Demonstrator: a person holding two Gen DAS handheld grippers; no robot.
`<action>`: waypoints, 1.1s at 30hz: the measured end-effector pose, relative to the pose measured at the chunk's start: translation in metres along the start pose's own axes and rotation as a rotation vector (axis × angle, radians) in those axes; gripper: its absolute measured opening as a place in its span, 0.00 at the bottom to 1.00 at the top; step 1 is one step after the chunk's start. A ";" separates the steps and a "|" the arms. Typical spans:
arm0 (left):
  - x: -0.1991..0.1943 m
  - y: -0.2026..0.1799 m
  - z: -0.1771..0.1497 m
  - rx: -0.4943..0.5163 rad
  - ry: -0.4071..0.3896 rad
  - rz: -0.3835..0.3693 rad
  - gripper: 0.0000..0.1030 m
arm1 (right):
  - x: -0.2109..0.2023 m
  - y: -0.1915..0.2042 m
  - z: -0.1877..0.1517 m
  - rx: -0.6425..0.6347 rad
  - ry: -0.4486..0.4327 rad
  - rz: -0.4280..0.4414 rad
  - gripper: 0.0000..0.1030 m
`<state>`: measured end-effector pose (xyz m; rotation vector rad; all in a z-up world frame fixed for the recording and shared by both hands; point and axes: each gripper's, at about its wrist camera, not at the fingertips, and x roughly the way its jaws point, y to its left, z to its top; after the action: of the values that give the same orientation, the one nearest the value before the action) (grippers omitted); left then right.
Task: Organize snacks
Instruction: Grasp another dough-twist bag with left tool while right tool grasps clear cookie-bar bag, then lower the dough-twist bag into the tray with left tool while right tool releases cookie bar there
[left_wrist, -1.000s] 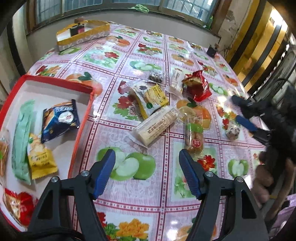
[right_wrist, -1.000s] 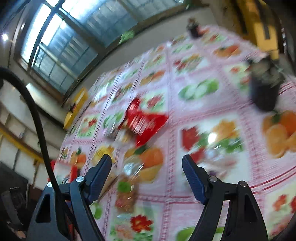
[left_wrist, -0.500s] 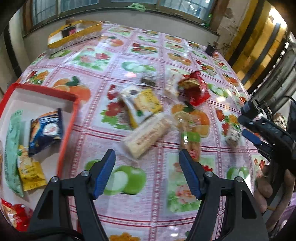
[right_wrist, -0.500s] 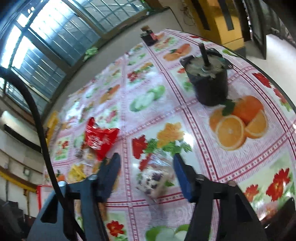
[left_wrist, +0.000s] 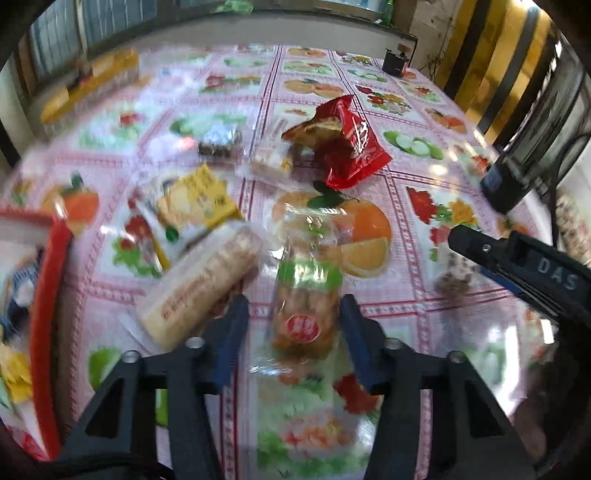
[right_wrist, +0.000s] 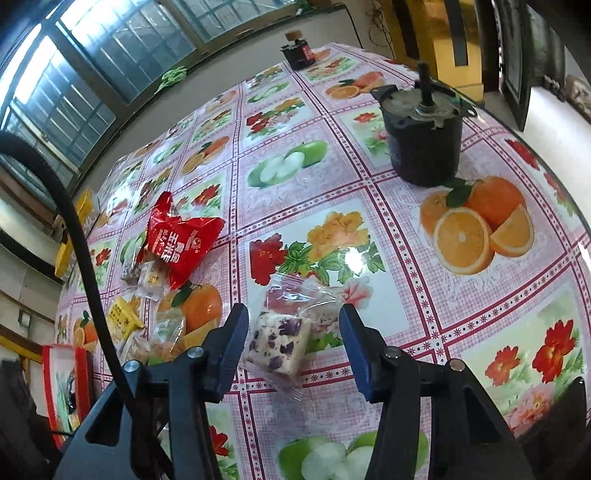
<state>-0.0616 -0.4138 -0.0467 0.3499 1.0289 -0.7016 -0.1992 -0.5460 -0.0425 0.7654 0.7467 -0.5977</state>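
Observation:
My left gripper (left_wrist: 293, 325) is open, its jaws on either side of a clear green-banded snack pack (left_wrist: 306, 295) lying on the tablecloth. A long white cracker pack (left_wrist: 203, 284), a yellow pack (left_wrist: 192, 199) and a red pack (left_wrist: 351, 144) lie around it. My right gripper (right_wrist: 291, 339) is open around a clear-wrapped white nougat with purple bits (right_wrist: 280, 339); it also shows in the left wrist view (left_wrist: 524, 266). The red tray (left_wrist: 48, 295) holding snacks sits at the left.
A black motor-like can (right_wrist: 421, 144) stands at the right rear of the table. A small dark jar (right_wrist: 299, 55) is at the far edge, and a yellow box (left_wrist: 88, 85) at the far left. The table's right edge (right_wrist: 569, 192) curves close by.
My left gripper moved forward and right, from near the tray to straddle the green-banded pack. My right gripper came down closer around the nougat.

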 end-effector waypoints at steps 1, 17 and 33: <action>0.000 -0.003 0.000 0.020 -0.005 0.016 0.42 | 0.000 0.002 -0.001 -0.013 0.000 -0.001 0.51; -0.069 0.052 -0.062 -0.104 -0.016 -0.179 0.34 | 0.012 0.042 -0.014 -0.257 -0.031 -0.145 0.29; -0.194 0.215 -0.078 -0.319 -0.265 0.058 0.34 | -0.058 0.125 -0.025 -0.382 -0.065 0.496 0.29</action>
<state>-0.0302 -0.1408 0.0728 0.0084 0.8569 -0.5054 -0.1537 -0.4412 0.0389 0.5427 0.5583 -0.0259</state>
